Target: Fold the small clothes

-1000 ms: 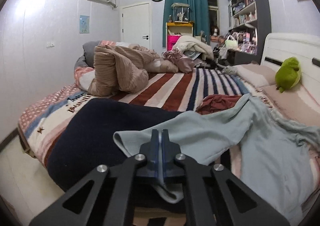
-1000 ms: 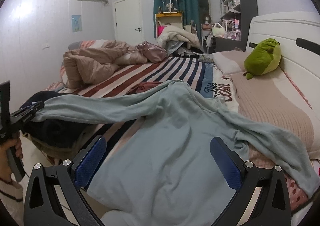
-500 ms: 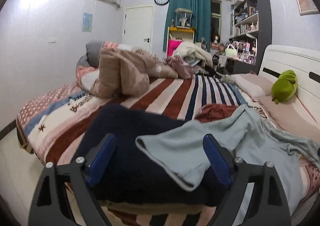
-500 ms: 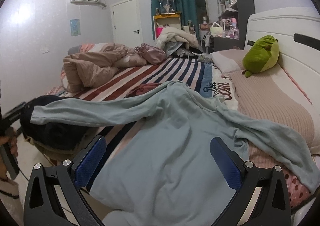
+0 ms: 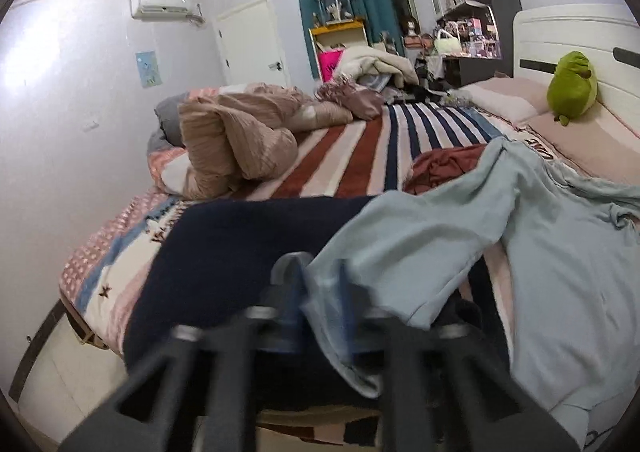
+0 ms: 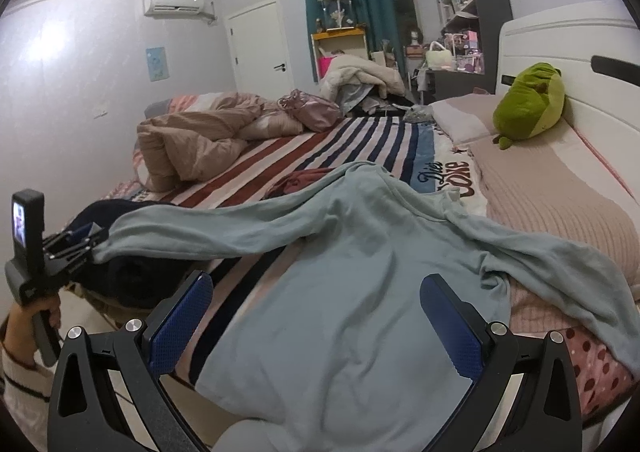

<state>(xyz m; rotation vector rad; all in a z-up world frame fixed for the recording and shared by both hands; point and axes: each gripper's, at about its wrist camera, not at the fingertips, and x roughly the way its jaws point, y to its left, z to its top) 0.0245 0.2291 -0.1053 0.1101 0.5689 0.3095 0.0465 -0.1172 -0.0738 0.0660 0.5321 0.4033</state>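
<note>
A light blue long-sleeved top [image 6: 352, 292] lies spread on the striped bed [image 6: 360, 140], its body towards the near edge. One sleeve [image 5: 420, 236] stretches left over a navy garment [image 5: 224, 252]. My left gripper [image 5: 320, 292] is closing on that sleeve's cuff, and the cloth sits pinched between its blurred fingers. The right wrist view shows the same left gripper [image 6: 90, 240] at far left, holding the cuff with the sleeve pulled taut. My right gripper [image 6: 316, 280] stands open above the top's body, with nothing between its blue pads [image 6: 180, 316].
A maroon garment [image 5: 444, 164] lies beyond the top. A bunched beige duvet [image 5: 232, 148] fills the far left of the bed. A green plush toy [image 6: 528, 104] leans on the white headboard [image 6: 560, 36]. A person's hand [image 6: 24, 324] holds the left gripper over the floor.
The left gripper let go of the sleeve cuff, opened wide, then shut on it again, rolling somewhat. The sleeve went slack and is taut again. The right gripper stayed open and still.
</note>
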